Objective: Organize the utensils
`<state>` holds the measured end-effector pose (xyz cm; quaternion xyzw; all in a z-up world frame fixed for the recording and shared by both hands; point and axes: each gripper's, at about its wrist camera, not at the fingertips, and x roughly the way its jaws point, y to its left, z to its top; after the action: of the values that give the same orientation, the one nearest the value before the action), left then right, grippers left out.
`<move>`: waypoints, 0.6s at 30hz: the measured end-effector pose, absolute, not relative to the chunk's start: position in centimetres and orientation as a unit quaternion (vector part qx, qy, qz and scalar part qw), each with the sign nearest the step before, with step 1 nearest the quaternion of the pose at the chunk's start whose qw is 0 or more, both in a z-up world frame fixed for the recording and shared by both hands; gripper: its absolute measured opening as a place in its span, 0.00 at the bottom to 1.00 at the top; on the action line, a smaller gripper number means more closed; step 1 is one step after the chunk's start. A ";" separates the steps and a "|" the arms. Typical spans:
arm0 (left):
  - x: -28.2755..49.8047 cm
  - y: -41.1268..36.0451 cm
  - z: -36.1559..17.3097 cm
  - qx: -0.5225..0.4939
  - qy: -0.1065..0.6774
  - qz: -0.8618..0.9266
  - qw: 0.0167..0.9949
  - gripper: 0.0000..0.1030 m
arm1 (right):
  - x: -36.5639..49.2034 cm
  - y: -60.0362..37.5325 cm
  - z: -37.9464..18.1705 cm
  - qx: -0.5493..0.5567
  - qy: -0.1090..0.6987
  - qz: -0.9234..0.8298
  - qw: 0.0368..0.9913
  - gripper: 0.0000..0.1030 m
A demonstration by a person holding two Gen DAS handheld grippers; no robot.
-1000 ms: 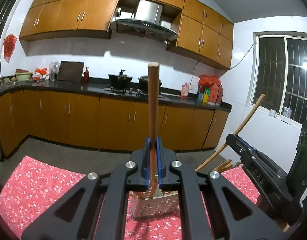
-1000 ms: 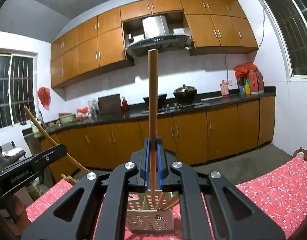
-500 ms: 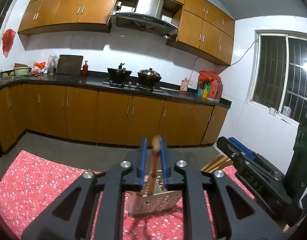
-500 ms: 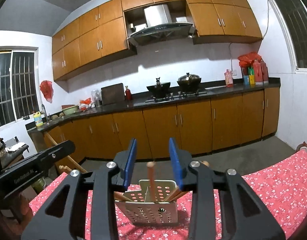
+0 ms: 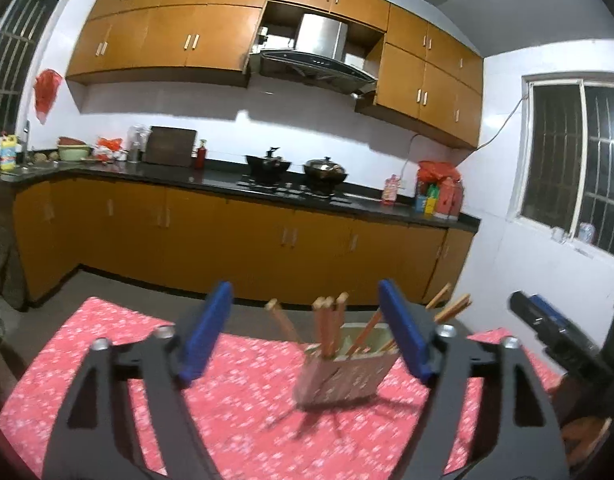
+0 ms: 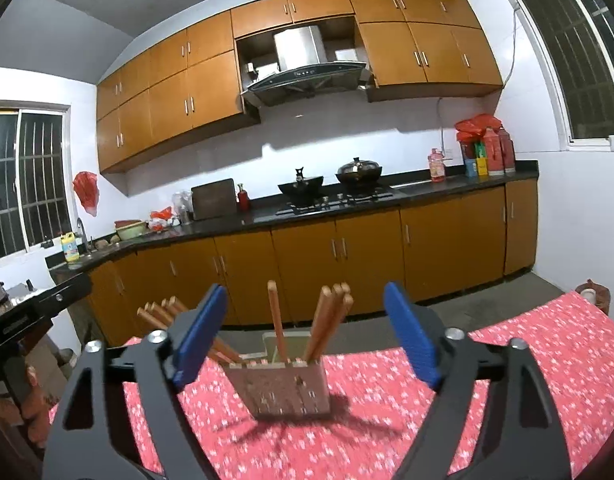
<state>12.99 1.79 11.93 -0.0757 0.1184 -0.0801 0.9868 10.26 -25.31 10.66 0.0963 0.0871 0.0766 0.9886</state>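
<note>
Chopsticks upright in holder beyond both grippers' spread, empty fingers.

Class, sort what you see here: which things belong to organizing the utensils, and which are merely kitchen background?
Belongs to the job:
wooden chopsticks
perforated holder
left tool, open
right tool, open

Just lying about:
wok
lidded pot
cutting board
yellow bottle
floral tablecloth
</note>
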 end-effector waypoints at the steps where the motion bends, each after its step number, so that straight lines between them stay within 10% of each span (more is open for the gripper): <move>1: 12.5 1.9 11.6 -0.073 0.120 -0.077 0.987 0.84 | 9.7 -25.3 10.3 0.093 0.089 0.072 0.989 0.90; 18: 5.6 1.6 4.7 0.010 0.145 -0.017 0.989 0.96 | 4.0 -21.7 4.9 0.007 0.126 0.034 0.991 0.98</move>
<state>5.61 1.61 4.66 0.0102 0.1448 -0.0168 0.9893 3.99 -21.68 4.85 0.0068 0.1265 0.0338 0.9914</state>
